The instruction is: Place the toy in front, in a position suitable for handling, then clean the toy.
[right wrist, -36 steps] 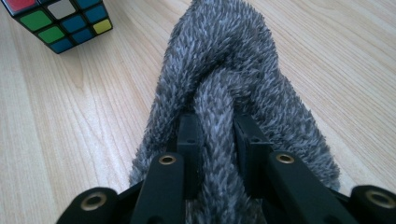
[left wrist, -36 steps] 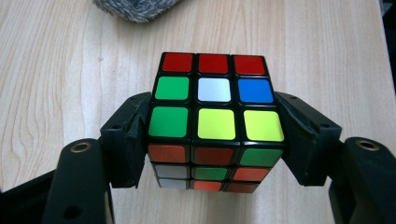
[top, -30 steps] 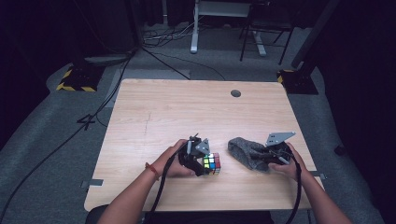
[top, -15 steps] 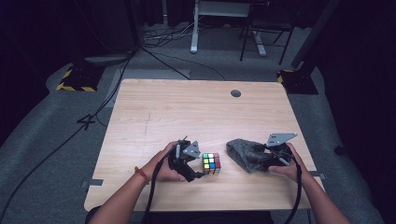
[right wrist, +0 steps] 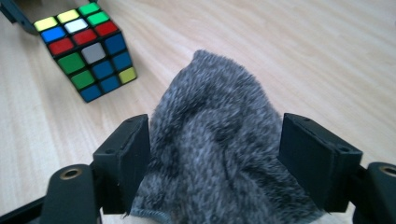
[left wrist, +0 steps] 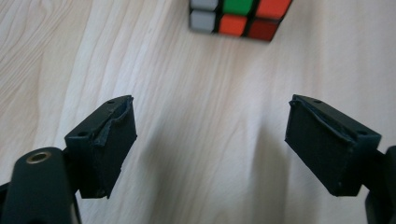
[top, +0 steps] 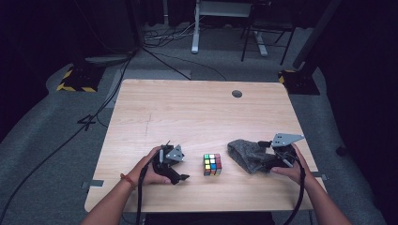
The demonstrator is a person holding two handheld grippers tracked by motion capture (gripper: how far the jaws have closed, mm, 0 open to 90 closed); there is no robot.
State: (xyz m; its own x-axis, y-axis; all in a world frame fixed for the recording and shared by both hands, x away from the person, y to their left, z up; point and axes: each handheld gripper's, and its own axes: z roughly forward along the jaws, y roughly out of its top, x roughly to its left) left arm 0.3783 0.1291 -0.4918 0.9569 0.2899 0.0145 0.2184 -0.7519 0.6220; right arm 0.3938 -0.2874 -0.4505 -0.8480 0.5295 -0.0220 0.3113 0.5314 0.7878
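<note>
Grey knitted cloth (right wrist: pixel 219 154) lies bunched near the wooden table's (top: pixel 197 112) right edge, between your right gripper's (right wrist: pixel 215 154) jaws, which have just been opening. The multicoloured puzzle cube (top: pixel 212 164) sits by the near edge, just beyond your left gripper (left wrist: pixel 210 140), released and empty.

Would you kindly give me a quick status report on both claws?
Left claw open, clear of cube. Right claw open around grey cloth. Nothing in the way.
</note>
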